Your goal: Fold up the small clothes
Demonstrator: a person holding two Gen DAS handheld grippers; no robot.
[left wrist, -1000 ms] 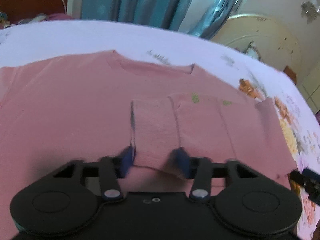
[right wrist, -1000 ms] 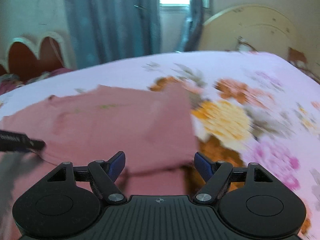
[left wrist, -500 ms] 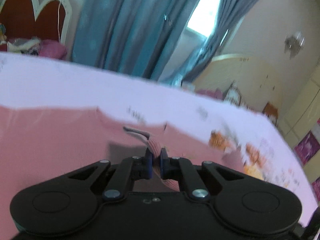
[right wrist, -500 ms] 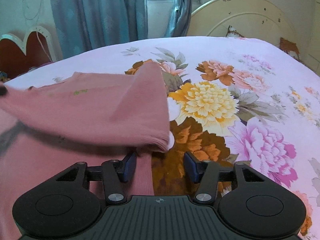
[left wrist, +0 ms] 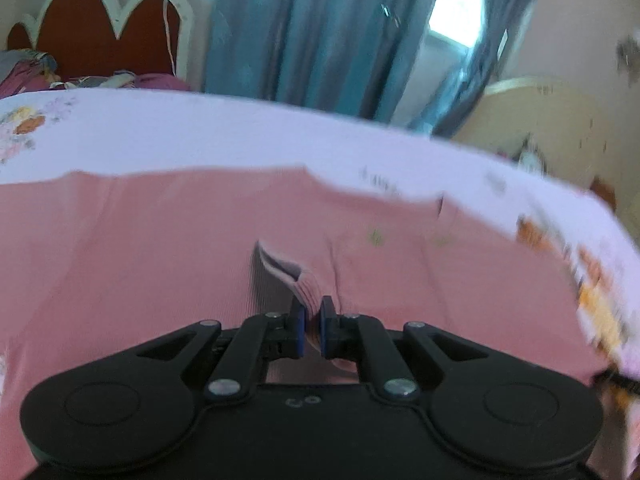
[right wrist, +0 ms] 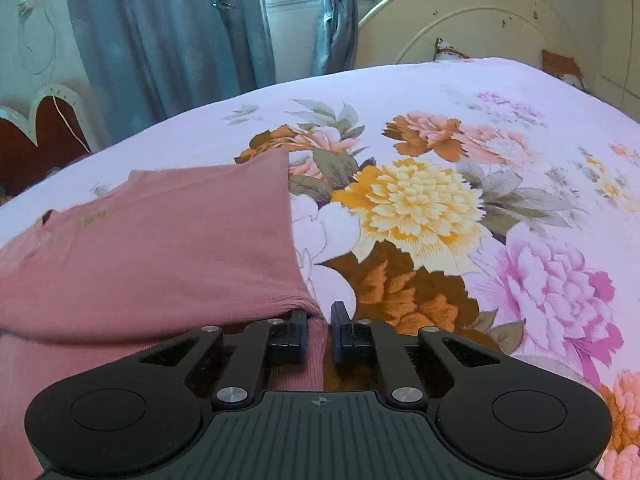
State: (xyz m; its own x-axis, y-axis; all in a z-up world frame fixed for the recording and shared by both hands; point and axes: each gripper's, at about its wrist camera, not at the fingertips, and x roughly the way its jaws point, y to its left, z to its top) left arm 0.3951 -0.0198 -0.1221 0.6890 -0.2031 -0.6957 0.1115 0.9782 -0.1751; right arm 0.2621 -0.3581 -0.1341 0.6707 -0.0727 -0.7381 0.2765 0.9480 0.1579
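In the left wrist view, a pink knitted sweater (left wrist: 168,248) is seen spread flat on a bed covered by a white sheet printed with flowers (left wrist: 200,132). The ribbed cuff of its folded-in sleeve (left wrist: 308,292) is pinched between the blue pads of the left gripper (left wrist: 311,330), whose jaws are clamped on it. Blue curtains (left wrist: 320,28) are seen behind the bed.

In the right wrist view, the sweater's folded side edge (right wrist: 180,264) is seen lifted off the floral sheet (right wrist: 440,200). The jaws of the right gripper (right wrist: 318,334) have just been closing and are now pressed on that pink fabric at its lower corner.
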